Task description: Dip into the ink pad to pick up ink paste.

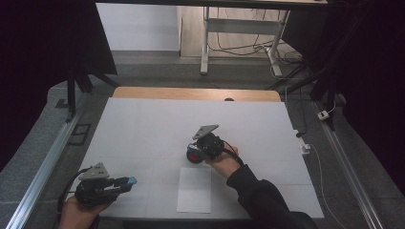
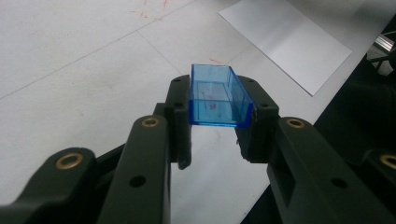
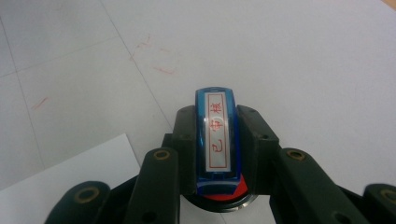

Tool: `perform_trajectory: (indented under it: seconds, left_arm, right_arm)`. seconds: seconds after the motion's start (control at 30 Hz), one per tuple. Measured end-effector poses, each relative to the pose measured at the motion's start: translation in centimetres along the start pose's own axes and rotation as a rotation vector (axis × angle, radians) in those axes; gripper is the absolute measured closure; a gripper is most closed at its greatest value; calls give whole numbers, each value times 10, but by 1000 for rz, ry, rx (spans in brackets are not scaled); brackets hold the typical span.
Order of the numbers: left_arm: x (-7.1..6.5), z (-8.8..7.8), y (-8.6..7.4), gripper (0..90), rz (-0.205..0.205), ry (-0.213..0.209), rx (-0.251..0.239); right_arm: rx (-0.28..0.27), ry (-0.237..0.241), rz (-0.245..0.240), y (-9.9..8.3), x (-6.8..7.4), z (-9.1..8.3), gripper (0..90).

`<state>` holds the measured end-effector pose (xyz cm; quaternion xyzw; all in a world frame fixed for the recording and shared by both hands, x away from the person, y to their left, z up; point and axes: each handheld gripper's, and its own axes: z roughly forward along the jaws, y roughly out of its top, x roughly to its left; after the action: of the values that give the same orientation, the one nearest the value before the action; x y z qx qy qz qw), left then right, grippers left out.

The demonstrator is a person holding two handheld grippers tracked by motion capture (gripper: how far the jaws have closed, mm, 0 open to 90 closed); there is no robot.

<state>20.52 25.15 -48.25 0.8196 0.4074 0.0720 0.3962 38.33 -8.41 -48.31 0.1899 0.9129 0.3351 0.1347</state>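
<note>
Stamp (image 3: 217, 140), blue with a red-lettered Chinese label, sits clamped in your right claw (image 3: 217, 154); your left claw (image 2: 218, 126) grips its clear blue cap (image 2: 218, 95).

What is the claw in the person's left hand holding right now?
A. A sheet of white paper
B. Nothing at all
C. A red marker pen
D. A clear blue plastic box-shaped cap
D: in the left gripper view, the left claw is clamped on a clear blue cap, hollow and box-shaped, held above the white table; the sheet of paper lies apart on the table, untouched.
</note>
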Motion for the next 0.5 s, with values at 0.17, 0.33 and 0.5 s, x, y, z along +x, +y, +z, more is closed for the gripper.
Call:
perform_trajectory:
  seconds: [0.17,0.33,0.5]
  left_arm:
    - [0,0,0,681,-3,-3,1]
    - [0,0,0,681,-1,-4,1]
    - [1,1,0,680,0,-11,4]
  right_arm:
    - [-1,19,48,-1,-3,0,708]
    - [-30,69,121,-6,-13,1,709]
    - [-53,117,178,-10,-22,1,709]
